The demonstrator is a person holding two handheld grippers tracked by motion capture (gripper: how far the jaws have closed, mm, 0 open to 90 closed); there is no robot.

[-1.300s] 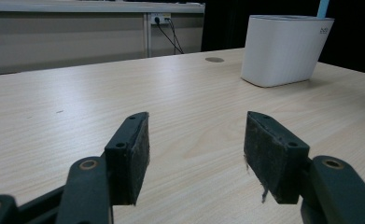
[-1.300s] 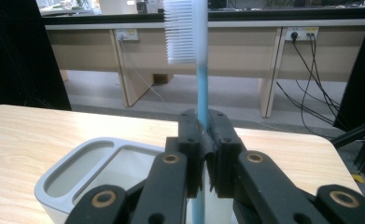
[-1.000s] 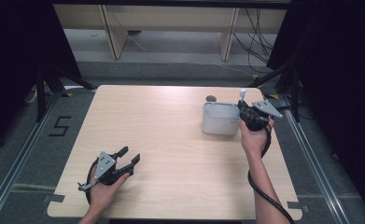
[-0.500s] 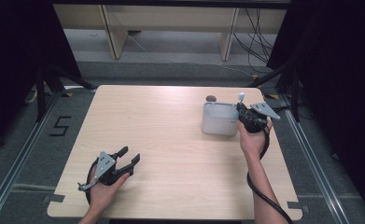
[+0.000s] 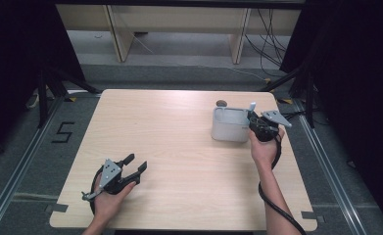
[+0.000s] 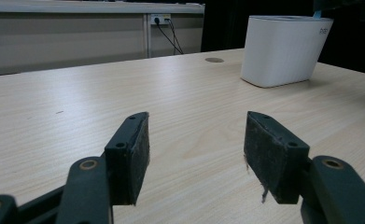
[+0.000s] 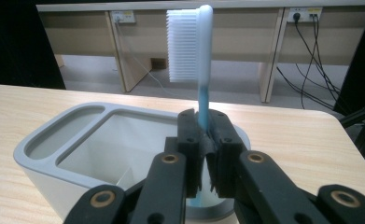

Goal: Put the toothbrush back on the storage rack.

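Note:
A white two-compartment holder (image 5: 228,125) (image 7: 82,154) (image 6: 283,49) stands at the table's right rear. My right gripper (image 5: 254,120) (image 7: 204,140) is shut on a blue-handled toothbrush (image 7: 201,60) (image 5: 251,107), held upright with its white bristles up, over the holder's right end. The handle's lower end dips into the holder's large compartment. My left gripper (image 5: 135,164) (image 6: 196,154) rests open near the table's front left, with nothing between its pads.
A small round grommet hole (image 5: 222,103) (image 6: 214,59) lies in the tabletop just behind the holder. Wooden shelving and cables (image 5: 270,29) stand beyond the table's far edge. Metal floor rails run along both sides.
My right gripper has lowered slightly with the toothbrush at the holder's right end. The left gripper has not moved.

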